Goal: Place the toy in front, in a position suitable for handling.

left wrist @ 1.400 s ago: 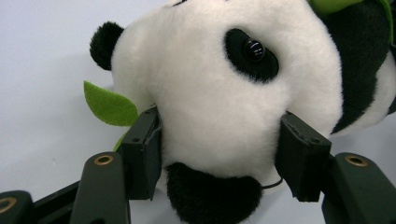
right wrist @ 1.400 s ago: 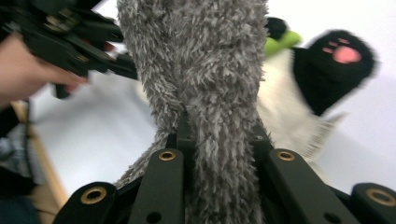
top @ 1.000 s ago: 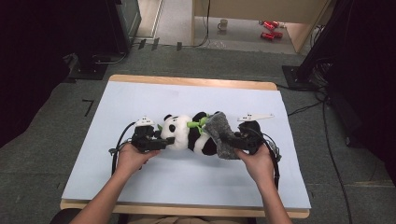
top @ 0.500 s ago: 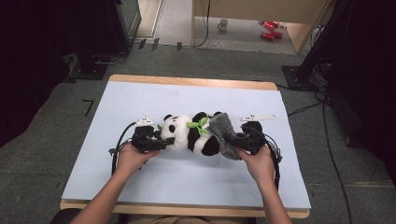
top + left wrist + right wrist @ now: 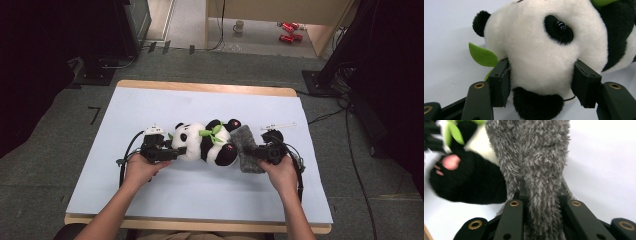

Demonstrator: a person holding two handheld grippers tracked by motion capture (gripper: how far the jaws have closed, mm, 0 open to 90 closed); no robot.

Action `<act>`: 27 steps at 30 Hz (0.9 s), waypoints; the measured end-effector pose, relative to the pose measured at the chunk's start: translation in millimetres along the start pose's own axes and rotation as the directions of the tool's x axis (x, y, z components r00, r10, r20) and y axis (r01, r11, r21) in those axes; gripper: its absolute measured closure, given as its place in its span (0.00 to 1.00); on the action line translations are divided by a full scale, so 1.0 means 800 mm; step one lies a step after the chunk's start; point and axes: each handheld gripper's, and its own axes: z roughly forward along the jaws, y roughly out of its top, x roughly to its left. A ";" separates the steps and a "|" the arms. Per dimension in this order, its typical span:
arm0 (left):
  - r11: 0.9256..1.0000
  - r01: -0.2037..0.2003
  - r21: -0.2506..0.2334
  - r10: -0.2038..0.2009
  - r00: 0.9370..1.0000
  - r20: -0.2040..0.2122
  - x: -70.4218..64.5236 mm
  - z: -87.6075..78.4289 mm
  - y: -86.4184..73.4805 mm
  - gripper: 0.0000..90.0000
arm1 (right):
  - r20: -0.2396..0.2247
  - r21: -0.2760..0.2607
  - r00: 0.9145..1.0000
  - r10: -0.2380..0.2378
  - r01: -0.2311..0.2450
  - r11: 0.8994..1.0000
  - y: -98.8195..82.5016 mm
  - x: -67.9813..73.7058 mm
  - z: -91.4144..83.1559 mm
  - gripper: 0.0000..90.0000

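The left gripper (image 5: pixel 176 150) still clamps the panda toy's (image 5: pixel 207 142) head at mid-table. The right gripper (image 5: pixel 256 152), pinching the grey fuzzy cloth (image 5: pixel 246 150), has come lower, beside the panda's foot.

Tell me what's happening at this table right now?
A person works a gripper in each hand on a plush panda lying on the pale blue table. The left gripper clamps the panda's head between its pads. The right gripper is shut on a grey fuzzy cloth that lies against the panda's feet.
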 end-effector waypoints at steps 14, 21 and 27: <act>1.000 0.002 -0.018 -0.002 1.000 -0.006 -0.002 0.001 -0.005 0.43 | -0.096 -0.084 0.984 -0.149 0.141 0.986 0.036 0.068 -0.027 0.85; 1.000 -0.019 -0.011 0.018 1.000 -0.007 -0.002 0.001 -0.006 0.43 | -0.058 -0.050 0.994 -0.094 0.091 0.995 0.024 0.045 -0.009 0.85; 1.000 -0.019 -0.004 0.019 1.000 -0.008 -0.002 0.001 -0.005 0.43 | -0.027 -0.019 0.997 -0.073 0.072 0.997 0.016 0.032 -0.001 0.85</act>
